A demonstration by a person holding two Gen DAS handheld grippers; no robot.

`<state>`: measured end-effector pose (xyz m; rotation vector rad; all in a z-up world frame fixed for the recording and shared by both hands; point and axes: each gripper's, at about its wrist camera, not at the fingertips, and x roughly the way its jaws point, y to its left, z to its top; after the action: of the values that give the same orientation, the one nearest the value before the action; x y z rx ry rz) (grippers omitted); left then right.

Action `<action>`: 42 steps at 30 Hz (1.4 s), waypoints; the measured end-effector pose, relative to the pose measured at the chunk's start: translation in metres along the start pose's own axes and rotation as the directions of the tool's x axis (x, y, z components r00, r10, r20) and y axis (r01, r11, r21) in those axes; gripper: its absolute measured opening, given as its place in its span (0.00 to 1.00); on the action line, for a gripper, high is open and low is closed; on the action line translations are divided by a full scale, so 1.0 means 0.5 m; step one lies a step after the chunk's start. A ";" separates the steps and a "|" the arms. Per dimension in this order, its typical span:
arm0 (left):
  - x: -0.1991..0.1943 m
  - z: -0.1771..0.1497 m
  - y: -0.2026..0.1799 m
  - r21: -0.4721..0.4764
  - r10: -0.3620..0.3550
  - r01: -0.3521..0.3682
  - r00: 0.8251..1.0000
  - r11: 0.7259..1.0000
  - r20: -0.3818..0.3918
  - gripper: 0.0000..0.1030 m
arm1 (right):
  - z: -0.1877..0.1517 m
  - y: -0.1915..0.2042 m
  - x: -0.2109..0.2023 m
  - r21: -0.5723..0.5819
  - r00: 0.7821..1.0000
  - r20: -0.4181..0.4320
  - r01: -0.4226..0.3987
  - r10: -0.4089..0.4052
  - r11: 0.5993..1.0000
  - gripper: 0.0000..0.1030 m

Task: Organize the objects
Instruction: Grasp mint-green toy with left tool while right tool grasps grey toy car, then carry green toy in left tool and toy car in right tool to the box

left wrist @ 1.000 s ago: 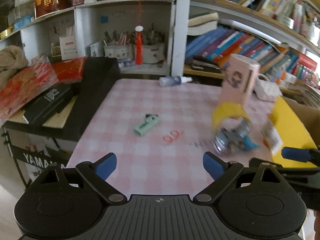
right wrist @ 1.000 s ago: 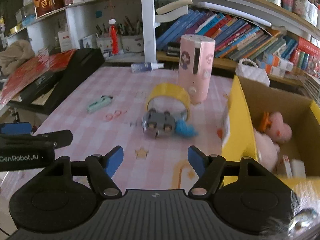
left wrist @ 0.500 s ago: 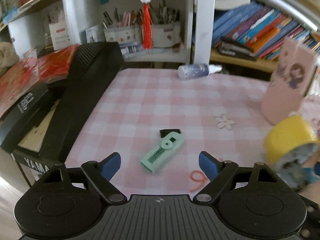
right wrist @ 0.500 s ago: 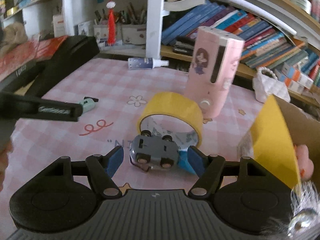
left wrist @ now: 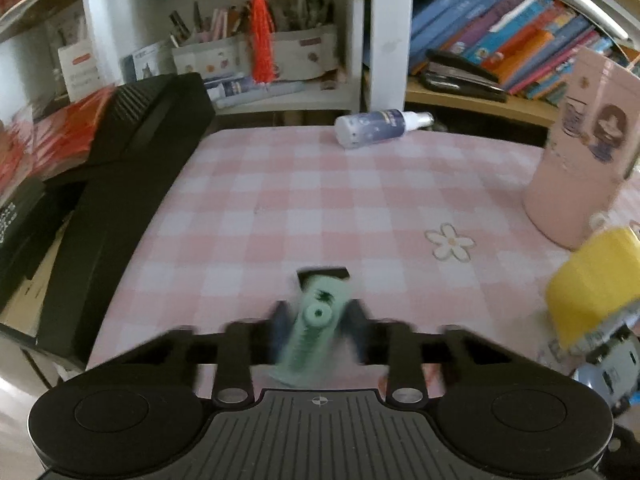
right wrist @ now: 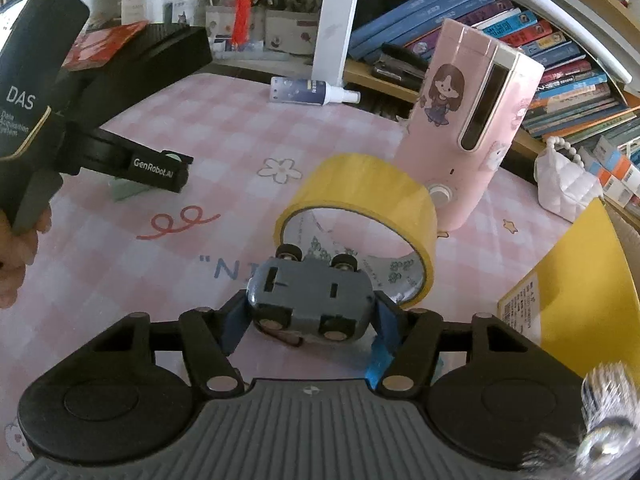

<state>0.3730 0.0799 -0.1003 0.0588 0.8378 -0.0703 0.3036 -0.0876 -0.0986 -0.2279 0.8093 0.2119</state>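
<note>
While both grippers sit low over a pink checked tablecloth (left wrist: 312, 184), the left gripper (left wrist: 316, 326) has just been closing its jaws round a mint-green utility knife (left wrist: 316, 320); motion blur hides whether the pads actually press it, so grip can't be confirmed. Knife lies on the cloth w/ its black tip pointing away from the camera. From the right wrist view, that left gripper (right wrist: 176, 170) shows at far left, held by a hand (right wrist: 16, 256), w/ a sliver of green under it. Centre: right gripper (right wrist: 310, 316) has also been closing, and its 2 blue pads touch both ends of a grey toy car (right wrist: 310, 300) lying wheels-up on the cloth. Just behind the car, touching it, a yellow tape roll (right wrist: 360, 200) stands on edge. Behind the roll is an upright pink device (right wrist: 468, 128) w/ a cartoon girl sticker. A spray bottle (right wrist: 312, 90) lies on its side at the cloth's far edge. Far right: a yellow cardboard box (right wrist: 576, 292) flap.
</note>
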 end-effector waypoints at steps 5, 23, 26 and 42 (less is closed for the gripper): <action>-0.057 -0.037 0.007 -0.083 -0.040 0.041 0.999 0.996 0.014 0.22 | -0.016 -0.004 -0.041 0.033 0.998 0.049 -0.029 0.027 0.999 0.59; -0.346 -0.164 0.029 -0.146 -0.168 0.186 0.977 0.972 0.132 0.22 | -0.093 0.030 -0.228 0.029 0.994 0.078 -0.075 0.073 0.997 0.59; -0.392 -0.185 0.024 -0.129 -0.195 0.214 0.970 0.968 0.146 0.22 | -0.113 0.028 -0.268 0.051 0.994 0.074 -0.080 0.076 0.995 0.59; -0.542 -0.273 -0.040 -0.005 -0.346 0.351 0.926 0.936 0.154 0.22 | -0.242 0.031 -0.447 0.212 0.998 0.065 -0.034 0.021 0.977 0.59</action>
<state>0.0893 0.0815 0.0097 -0.1264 0.6900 -0.3927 0.0657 -0.1293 -0.0171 -0.0084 0.7668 0.1560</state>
